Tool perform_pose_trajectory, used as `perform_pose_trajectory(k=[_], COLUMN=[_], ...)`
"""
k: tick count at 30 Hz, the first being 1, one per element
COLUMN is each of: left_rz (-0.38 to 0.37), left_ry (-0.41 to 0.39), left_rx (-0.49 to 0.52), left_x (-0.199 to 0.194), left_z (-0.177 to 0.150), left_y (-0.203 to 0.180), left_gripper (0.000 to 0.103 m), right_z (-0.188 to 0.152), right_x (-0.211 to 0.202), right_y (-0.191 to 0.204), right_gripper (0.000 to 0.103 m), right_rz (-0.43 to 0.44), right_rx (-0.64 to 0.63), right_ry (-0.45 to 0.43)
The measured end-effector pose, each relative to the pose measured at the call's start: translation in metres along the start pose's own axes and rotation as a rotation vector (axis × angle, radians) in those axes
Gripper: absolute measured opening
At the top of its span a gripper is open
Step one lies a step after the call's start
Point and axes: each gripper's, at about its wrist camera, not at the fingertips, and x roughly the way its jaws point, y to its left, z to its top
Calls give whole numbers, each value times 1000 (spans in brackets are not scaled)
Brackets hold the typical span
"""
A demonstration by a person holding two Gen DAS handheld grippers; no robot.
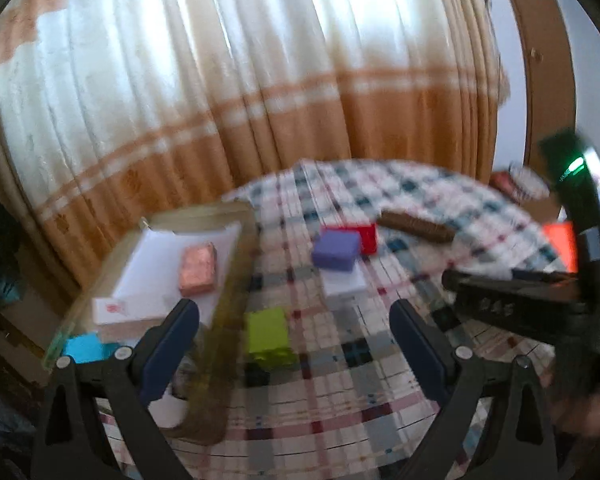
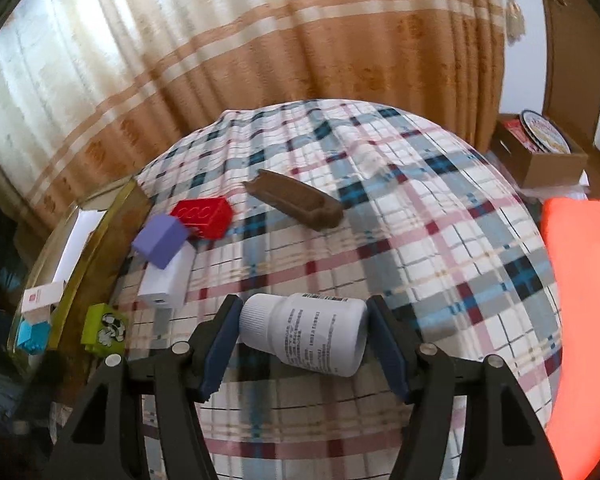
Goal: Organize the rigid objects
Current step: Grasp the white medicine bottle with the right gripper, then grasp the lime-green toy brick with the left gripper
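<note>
Left hand-held gripper (image 1: 294, 330) open w/ nothing btwn fingers, above green block (image 1: 269, 342) on plaid tablecloth (image 1: 380, 400)

A pleated curtain (image 2: 228, 52), cream above and tan with pale stripes below, hangs behind the table and glows with daylight from the window behind it. The round table carries a plaid cloth (image 2: 400, 240) in white, blue, grey and maroon. To the right stand a pale wall (image 1: 512, 60) and a brown wooden frame (image 2: 572, 48).
</note>
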Motion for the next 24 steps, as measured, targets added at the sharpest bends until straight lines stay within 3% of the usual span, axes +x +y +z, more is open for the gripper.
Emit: perform_pose_trajectory(k=[4,12,16,24], left_rz=[52,139,110,110], left_ry=[127,247,320,346], left_rx=[-30,-92,-131,-147], left_x=[31,63,77,85], left_z=[4,0,-2,4], left_y=[-10,-6,-5,-12], left_gripper=[93,91,89,88], right_z=[0,-1,-2,-2], right_x=[0,0,-1,-1], right_y=[-9,-7,-9,-8], right_gripper=[66,66,66,66], right_rz=[31,29,29,34], right_rx=[42,40,39,44], right_ry=[0,0,0,-1])
